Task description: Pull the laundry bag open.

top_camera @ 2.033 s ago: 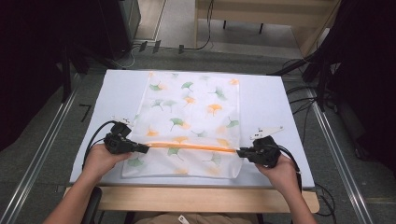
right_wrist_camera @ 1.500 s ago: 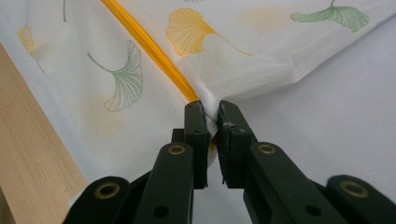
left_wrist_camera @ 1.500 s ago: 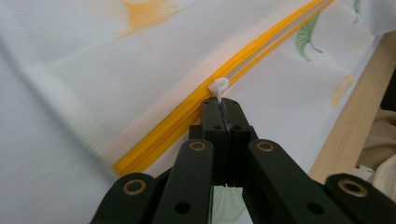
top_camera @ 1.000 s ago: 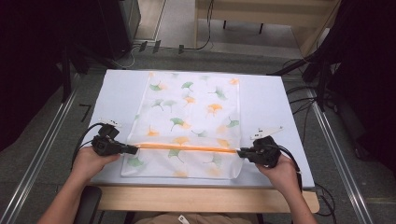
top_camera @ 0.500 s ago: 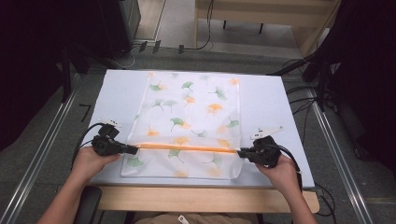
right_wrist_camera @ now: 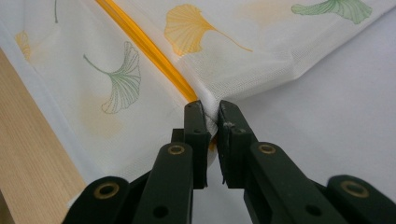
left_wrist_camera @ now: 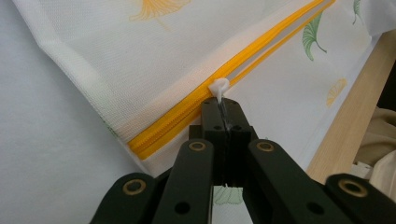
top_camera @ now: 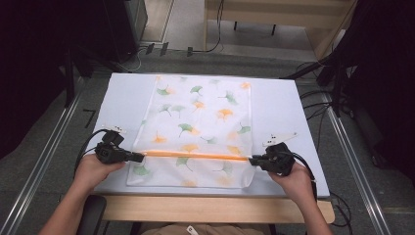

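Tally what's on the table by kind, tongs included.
Tongs: 2, left and right
Mesh bag: 1
Orange zipper: 1
White zipper pull: 1
Total: 5

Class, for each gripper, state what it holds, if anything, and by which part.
The left gripper is shut on the white zipper pull of the mesh bag. The right gripper pinches the bag's fabric at the other end of the orange zipper.
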A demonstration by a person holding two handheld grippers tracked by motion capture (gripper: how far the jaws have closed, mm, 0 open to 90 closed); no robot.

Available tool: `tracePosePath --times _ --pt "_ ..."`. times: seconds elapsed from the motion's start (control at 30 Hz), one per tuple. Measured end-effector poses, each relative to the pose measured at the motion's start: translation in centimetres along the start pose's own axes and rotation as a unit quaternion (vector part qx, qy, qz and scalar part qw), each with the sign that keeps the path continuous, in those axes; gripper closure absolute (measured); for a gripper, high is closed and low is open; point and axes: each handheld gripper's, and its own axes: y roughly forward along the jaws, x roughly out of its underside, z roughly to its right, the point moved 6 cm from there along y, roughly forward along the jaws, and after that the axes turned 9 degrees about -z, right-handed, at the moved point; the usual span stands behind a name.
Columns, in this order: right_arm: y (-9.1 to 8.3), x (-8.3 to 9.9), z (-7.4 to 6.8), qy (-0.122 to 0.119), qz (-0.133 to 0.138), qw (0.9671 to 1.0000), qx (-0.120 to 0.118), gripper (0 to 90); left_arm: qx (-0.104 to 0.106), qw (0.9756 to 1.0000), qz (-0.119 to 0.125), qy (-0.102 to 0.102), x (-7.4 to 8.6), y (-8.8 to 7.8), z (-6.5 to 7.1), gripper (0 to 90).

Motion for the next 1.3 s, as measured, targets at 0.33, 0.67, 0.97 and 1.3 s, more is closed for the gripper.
tracePosePath --times 0.33,0.67,0.97,1.3 --pt "0.2 0.3 0.4 -0.001 -0.005 1.0000 -0.007 84.7 -0.018 0.9986 0.024 -0.044 2.5 -2.3 -2.4 90.0" --pt "0.4 0.8 0.8 0.007 -0.019 0.9998 0.001 83.7 -0.021 0.9991 0.019 -0.031 1.9 -1.6 -1.7 90.0" --pt "0.7 0.9 1.2 0.012 -0.020 0.9997 0.009 82.7 -0.018 0.9995 0.006 -0.025 2.1 -1.3 -1.6 90.0" --pt "0.8 0.6 1.7 0.027 -0.021 0.9993 0.018 82.3 -0.009 0.9998 0.011 -0.013 2.4 -1.1 -1.5 90.0"
